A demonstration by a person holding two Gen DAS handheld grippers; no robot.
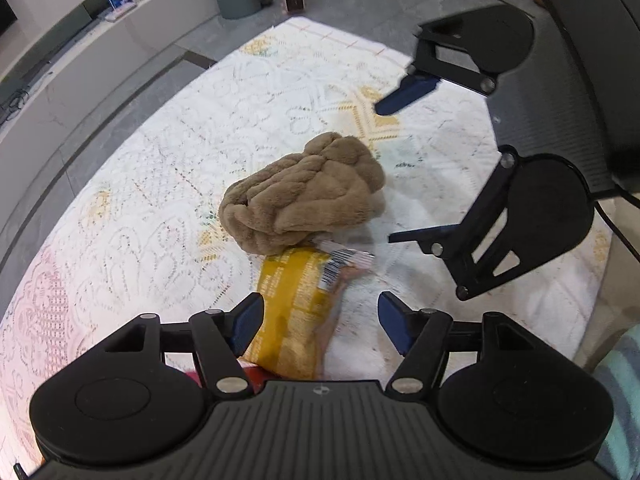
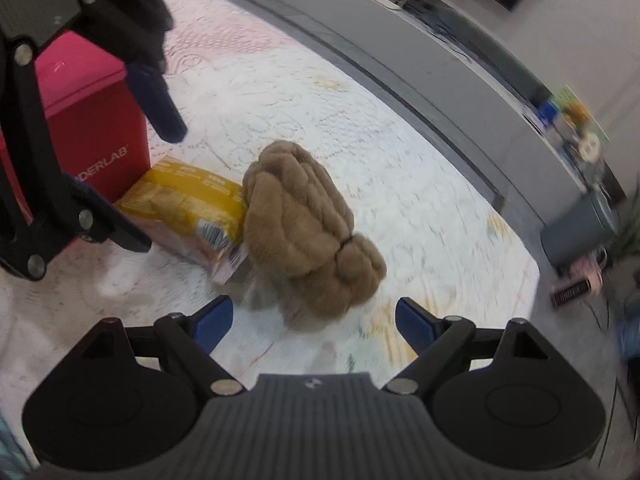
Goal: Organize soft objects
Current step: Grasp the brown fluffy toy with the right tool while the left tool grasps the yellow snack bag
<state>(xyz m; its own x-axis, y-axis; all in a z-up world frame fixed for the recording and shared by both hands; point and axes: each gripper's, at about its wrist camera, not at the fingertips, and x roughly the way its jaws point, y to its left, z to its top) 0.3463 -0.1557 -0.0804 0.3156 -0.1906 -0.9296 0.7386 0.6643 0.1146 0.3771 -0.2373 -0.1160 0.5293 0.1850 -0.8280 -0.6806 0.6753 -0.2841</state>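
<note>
A tan, furry plush bundle (image 1: 304, 192) sits bunched and folded in thick rolls on the white lace-patterned cloth (image 1: 160, 200), a dark band cinching it partway along. Pressed right against it lies a yellow crinkly packet (image 1: 292, 304), flat on its side, barcode label at the end that touches the plush, its other end beside a red box (image 2: 92, 120).

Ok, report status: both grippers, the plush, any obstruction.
Left gripper open, empty. Right gripper open, empty. Brown furry plush bundle on white lace rug, ungrabbed. Yellow snack packet touching it.
</note>
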